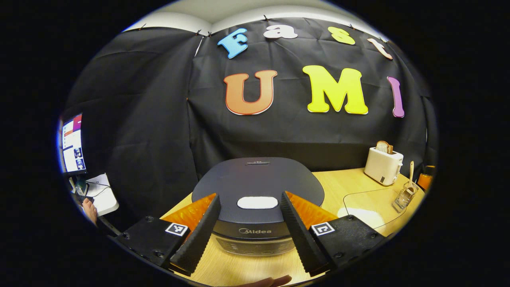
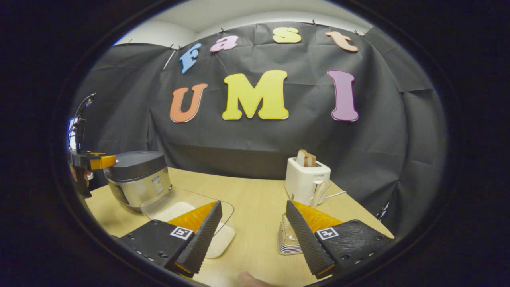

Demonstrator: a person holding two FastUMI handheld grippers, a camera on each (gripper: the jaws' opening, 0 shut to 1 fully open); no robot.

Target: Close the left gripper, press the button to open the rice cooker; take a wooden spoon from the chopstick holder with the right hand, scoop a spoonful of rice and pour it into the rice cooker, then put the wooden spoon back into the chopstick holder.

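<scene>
The dark rice cooker (image 1: 257,187) stands shut on the wooden table right in front of my left gripper (image 1: 250,199), whose fingers are open on either side of the white oval button (image 1: 257,202) on the lid. In the right gripper view the cooker (image 2: 137,177) is at the far left, with the left gripper (image 2: 85,167) beside it. The clear glass dish of white rice (image 2: 187,211) lies before my right gripper (image 2: 254,211), which is open and holds nothing. The clear chopstick holder (image 2: 287,237) sits partly behind its right finger. A wooden spoon (image 1: 411,170) stands in the holder (image 1: 404,196).
A white toaster (image 2: 306,181) with a slice of bread in it stands at the back of the table, toaster (image 1: 383,164) at the right in the left gripper view. An orange object (image 1: 424,180) sits at the far right edge. A monitor (image 1: 73,143) and a person's hand (image 1: 90,209) are off to the left.
</scene>
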